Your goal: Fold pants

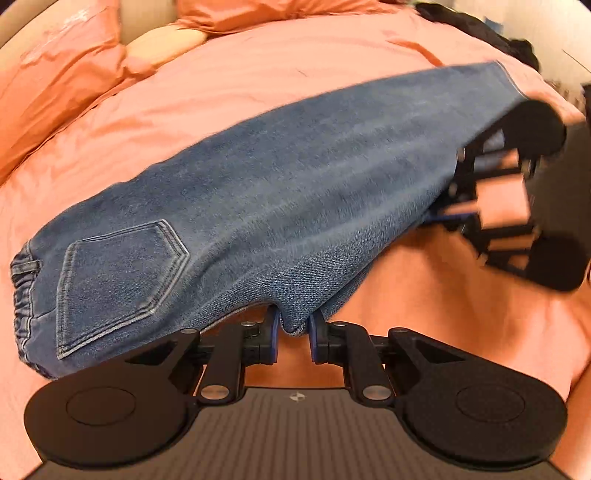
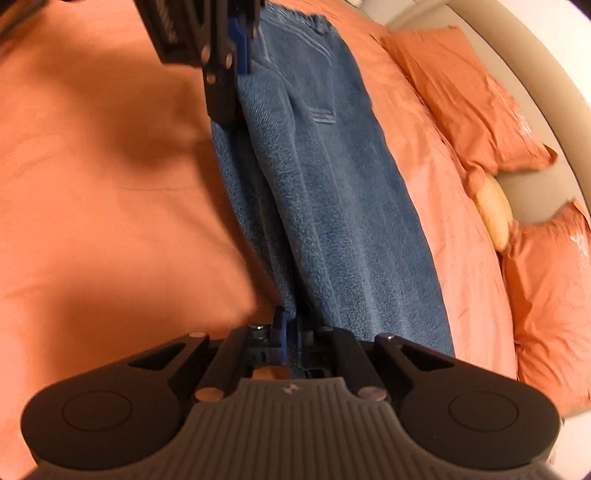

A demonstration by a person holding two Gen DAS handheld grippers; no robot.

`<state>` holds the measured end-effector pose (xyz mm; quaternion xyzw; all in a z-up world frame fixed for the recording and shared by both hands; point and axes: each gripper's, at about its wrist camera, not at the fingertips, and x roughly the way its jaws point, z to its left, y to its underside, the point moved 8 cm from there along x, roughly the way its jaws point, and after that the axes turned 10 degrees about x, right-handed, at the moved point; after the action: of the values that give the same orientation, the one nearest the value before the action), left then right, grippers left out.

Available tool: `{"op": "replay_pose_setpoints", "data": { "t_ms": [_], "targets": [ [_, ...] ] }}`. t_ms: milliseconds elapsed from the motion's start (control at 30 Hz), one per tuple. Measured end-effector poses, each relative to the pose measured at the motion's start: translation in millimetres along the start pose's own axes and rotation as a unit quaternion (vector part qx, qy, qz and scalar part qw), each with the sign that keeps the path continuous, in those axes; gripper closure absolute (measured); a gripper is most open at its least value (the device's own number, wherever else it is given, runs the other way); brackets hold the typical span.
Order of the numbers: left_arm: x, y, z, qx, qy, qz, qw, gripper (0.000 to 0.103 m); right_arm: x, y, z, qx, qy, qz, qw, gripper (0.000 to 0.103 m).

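Blue denim pants [image 1: 280, 206] are doubled lengthwise and held above an orange bed, with a back pocket [image 1: 122, 273] facing up near the waistband at the left. My left gripper [image 1: 293, 330] is shut on the pants' near edge. My right gripper [image 2: 291, 332] is shut on the pants' leg end; it also shows in the left wrist view [image 1: 443, 206] at the right. In the right wrist view the pants [image 2: 332, 206] stretch away to the left gripper [image 2: 243, 55] at the top.
The orange bedsheet [image 1: 258, 81] covers the bed all round. Orange pillows [image 2: 465, 96] and a pale cushion [image 2: 493, 210] lie by the beige headboard [image 2: 532, 74]. Dark clothing [image 1: 476, 29] lies at the far right edge of the bed.
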<state>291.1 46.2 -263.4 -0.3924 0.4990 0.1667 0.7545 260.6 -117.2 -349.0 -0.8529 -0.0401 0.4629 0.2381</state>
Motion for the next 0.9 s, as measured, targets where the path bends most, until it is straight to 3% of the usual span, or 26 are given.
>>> {"op": "replay_pose_setpoints", "data": {
  "t_ms": [133,233,333,400,600,667,767,900],
  "targets": [
    [20.7,14.9,-17.0,0.033,0.009,0.031,0.9989,0.087,10.1,4.7,10.1,-0.022,-0.027,0.03,0.999,0.103],
    [37.0,23.6,-21.4,0.027,0.019,0.046,0.9984,0.087,27.0,10.3,20.0,-0.017,-0.031,0.048,0.998,0.103],
    [45.3,28.8,-19.2,0.006,0.039,0.061,0.9974,0.087,27.6,13.2,18.7,0.01,-0.031,0.043,0.999,0.101],
    [49.0,35.6,-18.5,0.002,0.051,0.089,0.9947,0.103,24.4,19.3,14.2,0.036,-0.038,0.052,0.997,0.101],
    [24.7,38.8,-17.4,0.031,0.043,0.081,0.9953,0.1,-6.2,66.6,-4.7,0.133,-0.051,0.092,0.985,0.101],
    [11.8,33.2,-17.8,0.043,0.031,0.067,0.9964,0.097,-19.1,84.6,-20.9,0.194,-0.047,0.098,0.975,0.101],
    [-7.1,15.2,-18.6,0.048,0.029,0.044,0.9975,0.094,-44.1,118.2,-53.4,0.302,-0.027,0.1,0.948,0.093],
    [-24.1,-16.4,-21.7,0.062,0.012,0.015,0.9979,0.093,-84.3,176.8,-104.9,0.45,0.025,0.093,0.888,0.079]
  ]
}}
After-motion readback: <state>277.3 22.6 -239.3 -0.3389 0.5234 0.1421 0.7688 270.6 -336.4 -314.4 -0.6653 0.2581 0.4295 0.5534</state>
